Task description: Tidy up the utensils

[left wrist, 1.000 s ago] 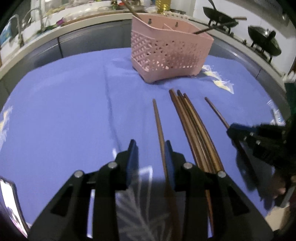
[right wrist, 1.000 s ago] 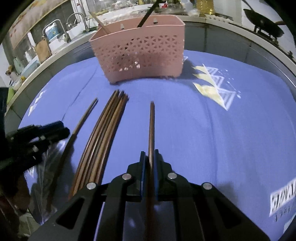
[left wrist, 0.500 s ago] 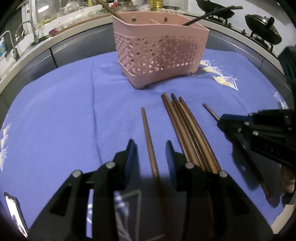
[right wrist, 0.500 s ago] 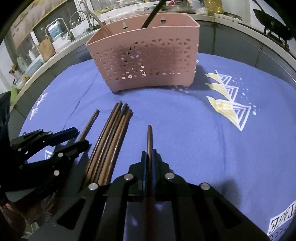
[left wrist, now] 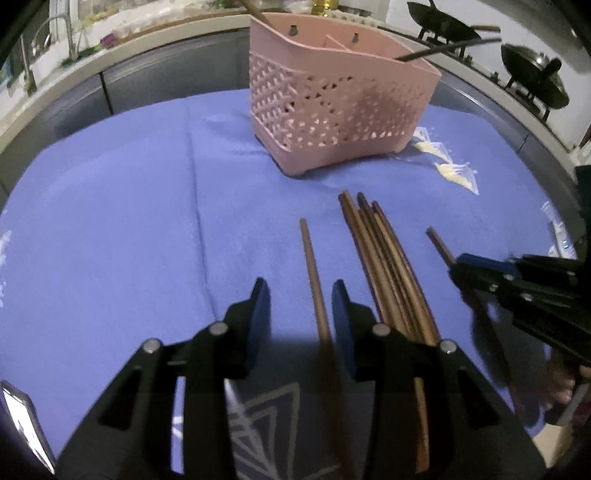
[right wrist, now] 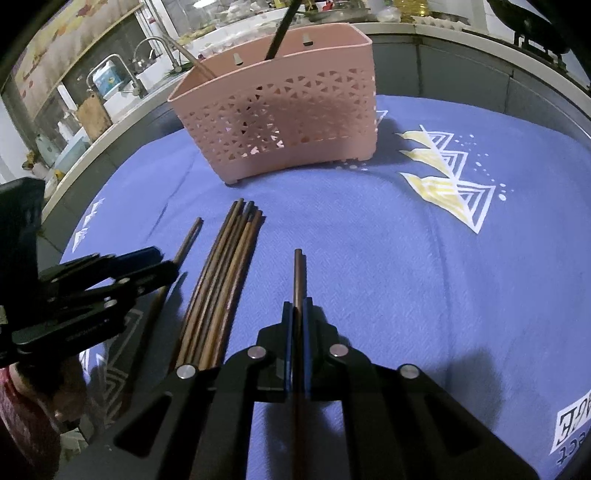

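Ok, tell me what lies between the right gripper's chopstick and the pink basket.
Only bare blue cloth, seen in the right wrist view, separates the held chopstick from the pink basket.

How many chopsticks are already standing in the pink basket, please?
2: a dark chopstick near the pink basket's middle, a pale chopstick at its left end; others may hide inside.

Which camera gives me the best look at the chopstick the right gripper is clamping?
The right wrist view: the chopstick runs straight out between the shut right gripper, tip plainly visible against the blue cloth. The left wrist view shows only its far end poking past the right gripper; the rest is hidden.
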The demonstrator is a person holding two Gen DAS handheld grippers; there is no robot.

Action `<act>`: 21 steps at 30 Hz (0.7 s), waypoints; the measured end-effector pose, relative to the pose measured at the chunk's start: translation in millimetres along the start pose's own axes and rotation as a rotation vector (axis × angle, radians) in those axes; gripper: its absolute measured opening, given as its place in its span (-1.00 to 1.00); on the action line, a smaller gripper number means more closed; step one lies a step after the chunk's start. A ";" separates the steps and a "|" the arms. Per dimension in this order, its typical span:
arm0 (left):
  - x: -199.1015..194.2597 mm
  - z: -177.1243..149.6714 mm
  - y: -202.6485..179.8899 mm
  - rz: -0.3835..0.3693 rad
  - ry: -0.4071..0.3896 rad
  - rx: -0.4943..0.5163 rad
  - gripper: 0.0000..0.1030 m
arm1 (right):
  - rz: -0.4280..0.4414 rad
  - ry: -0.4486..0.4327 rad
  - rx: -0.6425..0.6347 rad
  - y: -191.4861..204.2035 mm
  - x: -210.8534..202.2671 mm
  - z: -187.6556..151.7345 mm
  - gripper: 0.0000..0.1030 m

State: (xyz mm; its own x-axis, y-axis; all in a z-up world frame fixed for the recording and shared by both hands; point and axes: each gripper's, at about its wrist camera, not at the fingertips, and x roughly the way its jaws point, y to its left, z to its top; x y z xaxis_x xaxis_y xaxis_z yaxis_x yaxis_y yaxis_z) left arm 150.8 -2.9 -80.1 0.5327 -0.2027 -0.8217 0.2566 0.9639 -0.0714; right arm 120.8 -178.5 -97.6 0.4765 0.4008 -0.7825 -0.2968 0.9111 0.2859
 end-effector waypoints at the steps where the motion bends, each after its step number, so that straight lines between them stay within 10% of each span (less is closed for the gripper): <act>1: 1.7 0.9 -2.2 0.015 -0.002 0.013 -0.42 | 0.008 -0.013 -0.003 1.0 -4.4 -0.5 -0.90; 4: 4.8 3.4 -6.7 0.014 0.003 0.036 -0.89 | 0.029 -0.066 -0.012 5.6 -18.8 1.6 -0.90; 21: -114.1 17.8 -1.9 -0.178 -0.322 -0.036 -0.91 | 0.090 -0.441 -0.087 48.0 -119.4 26.9 -0.90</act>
State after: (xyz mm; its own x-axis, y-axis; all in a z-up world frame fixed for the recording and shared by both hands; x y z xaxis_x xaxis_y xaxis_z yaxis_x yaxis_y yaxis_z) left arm 103.9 15.3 23.9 0.7105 -0.4061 -0.5747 0.3428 0.9130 -0.2213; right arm 71.8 -180.0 24.4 0.7466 0.4977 -0.4414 -0.4128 0.8669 0.2793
